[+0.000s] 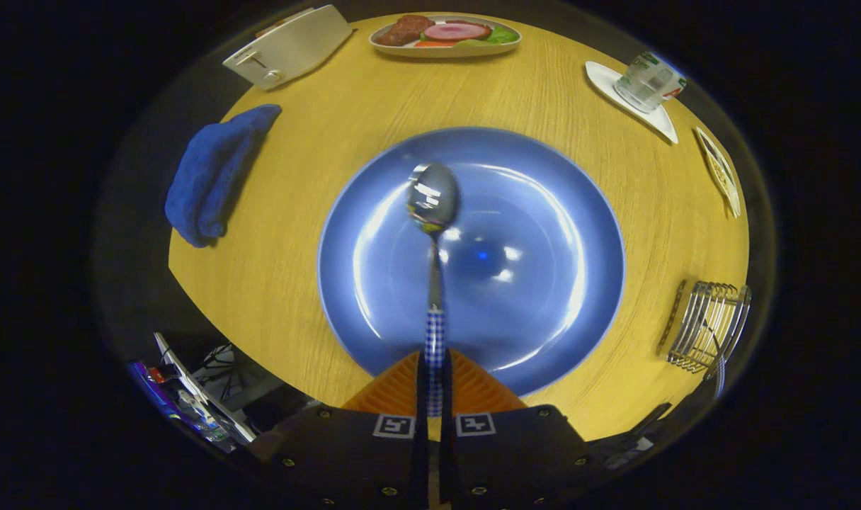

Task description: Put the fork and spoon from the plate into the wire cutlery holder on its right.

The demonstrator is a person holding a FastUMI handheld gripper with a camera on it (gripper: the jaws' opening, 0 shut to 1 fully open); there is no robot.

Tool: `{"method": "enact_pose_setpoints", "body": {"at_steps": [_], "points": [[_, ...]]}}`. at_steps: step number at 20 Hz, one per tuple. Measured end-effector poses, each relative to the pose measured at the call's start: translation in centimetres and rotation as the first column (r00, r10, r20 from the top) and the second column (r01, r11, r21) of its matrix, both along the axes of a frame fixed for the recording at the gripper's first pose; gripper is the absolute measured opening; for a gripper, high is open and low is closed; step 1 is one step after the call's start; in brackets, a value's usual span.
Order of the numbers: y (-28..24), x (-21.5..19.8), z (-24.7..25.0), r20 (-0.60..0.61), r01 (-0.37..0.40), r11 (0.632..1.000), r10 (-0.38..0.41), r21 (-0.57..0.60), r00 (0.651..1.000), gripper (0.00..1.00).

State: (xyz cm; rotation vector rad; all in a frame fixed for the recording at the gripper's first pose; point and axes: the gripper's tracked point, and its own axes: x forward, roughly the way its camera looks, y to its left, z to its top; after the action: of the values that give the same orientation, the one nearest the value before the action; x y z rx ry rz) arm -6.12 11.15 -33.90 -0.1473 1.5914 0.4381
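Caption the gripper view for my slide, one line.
Claw shut on the spoon, held above the blue plate, wire cutlery holder to the right.

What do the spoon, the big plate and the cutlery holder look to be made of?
Checked-handle spoon, held in the shut claw: polished metal bowl, mirror reflections; handle likely plastic. Large round blue plate: probably glazed ceramic, given its glossy highlights. Wire cutlery holder, right of the plate: thin chromed-looking metal rods.

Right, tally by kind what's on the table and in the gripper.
Plates: 4 (blue plate, food plate, white plate, patterned plate)
Spoon in gripper's shut jaws: 1
Wire holder: 1
Checked handle at holder: 1
Toaster: 1
Cloth: 1
Can: 1
Total: 10
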Motion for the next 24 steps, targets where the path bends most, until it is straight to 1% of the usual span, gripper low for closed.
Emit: {"method": "enact_pose_setpoints", "body": {"at_steps": [2,3,6,10,12,16,20,23,24], "points": [[0.4,-0.1,-0.2,-0.006,-0.014,1.0,0.014,0.025,1.0,0.07],[0.1,0.0,-0.1,0.0,-0.033,0.999,0.033,0.02,0.999,0.06],[-0.8,-0.1,0.3,0.022,-0.141,0.99,0.141,-0.002,0.99,0.07],[-3.7,-0.4,2.1,-0.002,-0.26,0.964,0.26,-0.061,0.966,0.06],[-5.1,0.1,3.0,0.008,-0.28,0.957,0.282,-0.081,0.96,0.06],[-8.2,0.1,5.0,-0.012,-0.297,0.948,0.298,-0.11,0.954,0.07],[-12.5,0.0,7.6,-0.037,-0.351,0.92,0.35,-0.174,0.936,0.06],[-15.4,-0.5,9.5,-0.091,-0.368,0.914,0.357,-0.171,0.93,0.06],[-16.6,-0.4,10.2,-0.104,-0.357,0.916,0.343,-0.182,0.934,0.06]]}}
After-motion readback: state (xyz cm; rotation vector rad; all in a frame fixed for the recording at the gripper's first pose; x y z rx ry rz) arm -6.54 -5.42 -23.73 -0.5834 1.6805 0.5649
